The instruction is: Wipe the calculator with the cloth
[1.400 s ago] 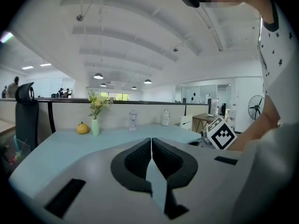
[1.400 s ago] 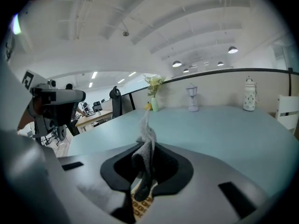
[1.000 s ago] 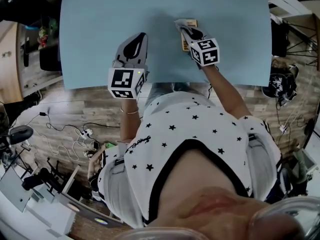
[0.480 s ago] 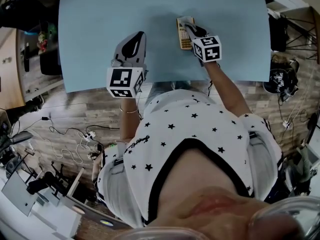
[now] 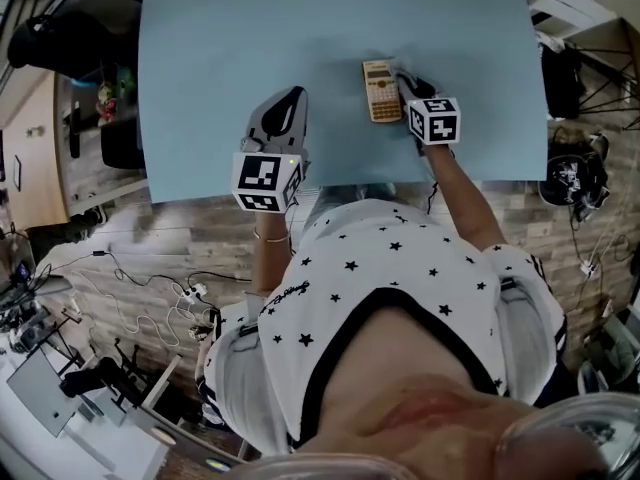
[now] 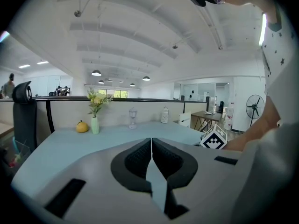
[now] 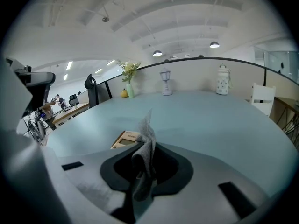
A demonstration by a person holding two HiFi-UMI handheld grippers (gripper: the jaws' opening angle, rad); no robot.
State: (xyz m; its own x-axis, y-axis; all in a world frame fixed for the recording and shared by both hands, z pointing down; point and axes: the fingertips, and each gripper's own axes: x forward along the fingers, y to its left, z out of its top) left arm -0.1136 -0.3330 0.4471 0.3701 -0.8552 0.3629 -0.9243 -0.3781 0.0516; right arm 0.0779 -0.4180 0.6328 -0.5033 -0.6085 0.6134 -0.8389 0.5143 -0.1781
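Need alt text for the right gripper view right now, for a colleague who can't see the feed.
The right gripper is shut on a grey cloth, which sticks up between its jaws. A calculator lies flat on the light blue table just beyond, slightly left. A vase of flowers stands at the table's far edge.

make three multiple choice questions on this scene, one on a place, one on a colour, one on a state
1. The calculator lies:
A) on the floor
B) on the table, just left of the right hand-held gripper
C) between that gripper's jaws

2. The table top is:
A) light blue
B) red
C) black

3. The right hand-held gripper is:
A) open and empty
B) shut on the calculator
C) shut on the cloth

Answers:
1 B: the head view shows it flat beside the gripper.
2 A: every view shows pale blue.
3 C: grey cloth sticks up between its closed jaws.
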